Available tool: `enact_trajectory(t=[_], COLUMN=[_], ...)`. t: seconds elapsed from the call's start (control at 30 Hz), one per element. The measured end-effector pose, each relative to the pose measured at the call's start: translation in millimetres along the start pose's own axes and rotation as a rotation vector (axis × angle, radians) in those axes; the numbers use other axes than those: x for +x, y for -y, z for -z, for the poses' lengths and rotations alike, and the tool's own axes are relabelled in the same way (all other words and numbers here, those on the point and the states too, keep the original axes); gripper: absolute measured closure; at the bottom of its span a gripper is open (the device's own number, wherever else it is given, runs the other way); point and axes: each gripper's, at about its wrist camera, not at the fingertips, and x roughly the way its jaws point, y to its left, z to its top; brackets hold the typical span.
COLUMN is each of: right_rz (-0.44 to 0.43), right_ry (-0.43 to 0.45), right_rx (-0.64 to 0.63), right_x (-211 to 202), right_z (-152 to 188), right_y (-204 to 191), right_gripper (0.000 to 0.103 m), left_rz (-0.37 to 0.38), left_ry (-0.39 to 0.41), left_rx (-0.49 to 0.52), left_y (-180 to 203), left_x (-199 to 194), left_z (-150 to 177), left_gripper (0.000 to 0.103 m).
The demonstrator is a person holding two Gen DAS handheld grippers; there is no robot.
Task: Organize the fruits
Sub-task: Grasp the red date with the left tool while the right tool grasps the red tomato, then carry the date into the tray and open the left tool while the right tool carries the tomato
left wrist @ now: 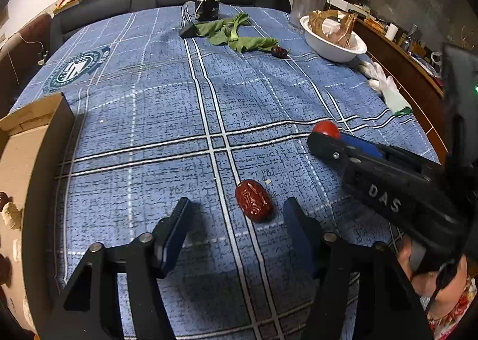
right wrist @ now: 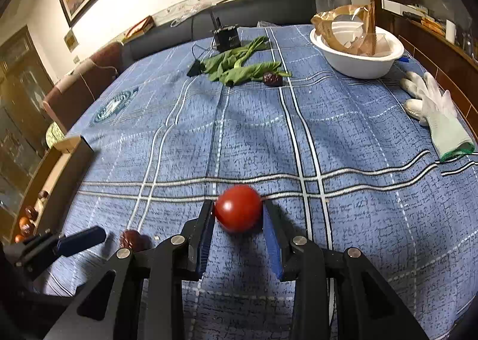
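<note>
I've got the round glossy red tomato [right wrist: 238, 212] pinched between the right gripper [right wrist: 239, 222] pads, both blue pads touching its sides, at the near-middle of the blue plaid tablecloth [right wrist: 343, 136]; can't tell if it's lifted or resting on the cloth. From the left wrist view that tomato [left wrist: 326, 129] only pokes out behind the right gripper's [left wrist: 330, 142] black body.

Left gripper [left wrist: 236, 213] is spread wide and holds nothing. The wrinkled dark-red dried jujube [left wrist: 254, 204] lies on the cloth between its fingertips, closer to the right-hand finger, touching neither (right view only shows part of it, behind the right gripper's frame).

A second dark wrinkled jujube [right wrist: 272, 79] sits far across the table, right against the limp green leafy vegetable [right wrist: 239, 66]. Behind the greens is a small black device with a cable [right wrist: 225, 36].

An open cardboard box with a dark outer wall [left wrist: 50, 136] sits at the left table edge; a few brownish round items inside, too small to identify.

Far right: white plastic basin holding crumpled gold foil bags [right wrist: 357, 51], with white knit work gloves [right wrist: 433, 106] lying nearer. Open cloth between both grippers and the box.
</note>
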Motion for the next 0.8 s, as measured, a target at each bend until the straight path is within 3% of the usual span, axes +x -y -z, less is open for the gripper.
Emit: enact_trajectory(t=[0.17, 0.23, 0.33, 0.43, 0.8], right_rz=[0.012, 0.015, 0.023, 0.022, 0.031], right_ry=[0.022, 0.022, 0.027, 0.039, 0.074], right_rx=[-0.026, -0.027, -0.024, -0.018, -0.009], right_x=[-3.0, -2.9, -4.2, -7.7, -20.4], right_z=[0.6, 0.8, 1.5, 2.6, 7.2], right_y=[-3.8, -3.3, -3.1, -1.7, 0.4], right_gripper=[0.069, 0.069, 0.069, 0.070, 0.070], left_rz=[-0.010, -0.032, -0.029, 0.010, 0.022], left_ry=[0.018, 0.029, 0.030, 0.021, 0.080], left_rx=[0.028, 0.050, 0.056, 0.015, -0.061], left_y=[6.0, 9.7, 10.5, 3.8, -13.1], left_x=[2.2, 2.5, 1.4, -0.2, -30.9], left_z=[-0.3, 1.0, 1.4, 1.1, 8.4], left_gripper=[0.052, 0.059, 0.080, 0.079, 0.079])
